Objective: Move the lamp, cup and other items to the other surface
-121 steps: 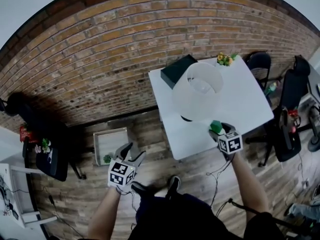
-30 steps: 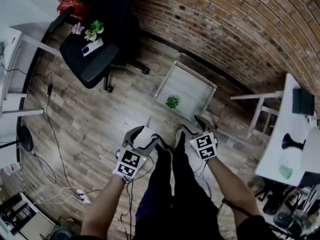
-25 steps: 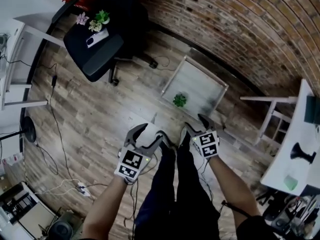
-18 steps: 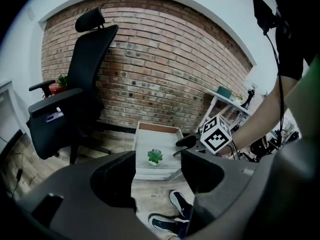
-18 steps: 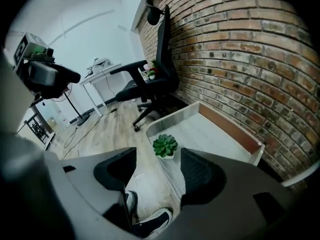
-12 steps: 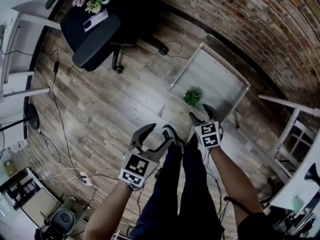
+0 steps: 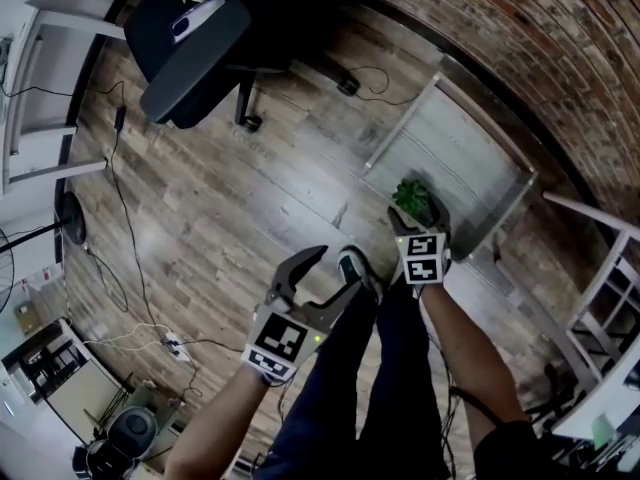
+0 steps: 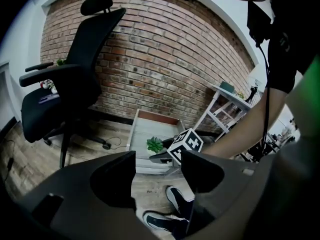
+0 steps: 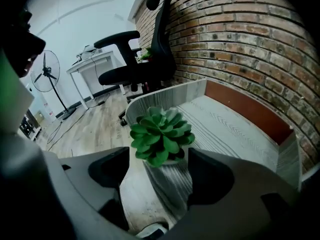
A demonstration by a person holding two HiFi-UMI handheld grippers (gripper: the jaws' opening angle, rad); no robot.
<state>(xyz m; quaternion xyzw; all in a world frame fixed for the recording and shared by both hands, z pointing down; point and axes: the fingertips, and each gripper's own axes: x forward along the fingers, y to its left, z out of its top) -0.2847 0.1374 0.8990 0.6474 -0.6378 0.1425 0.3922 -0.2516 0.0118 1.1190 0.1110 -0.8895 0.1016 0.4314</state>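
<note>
A small green succulent (image 7: 412, 196) in a pale pot stands at the near corner of a low grey wooden tray (image 7: 478, 154) on the floor by the brick wall. My right gripper (image 7: 415, 218) reaches down to it. In the right gripper view the succulent (image 9: 161, 134) sits just ahead of and between the jaws, which are opening and do not press on it. My left gripper (image 7: 335, 273) hangs open and empty over the floorboards, near the person's shoes. From the left gripper view the succulent (image 8: 155, 144) and the right gripper (image 8: 162, 156) show at the tray (image 8: 150, 126).
A black office chair (image 7: 190, 38) stands at the upper left with small things on its seat. White table legs (image 7: 600, 298) rise at the right. Cables trail over the wooden floor (image 7: 200, 198). A standing fan (image 9: 47, 74) and a white desk are behind.
The head view has swung toward the tray. My right gripper has moved forward to the succulent and its jaws have spread wider. The left gripper has kept its pose.
</note>
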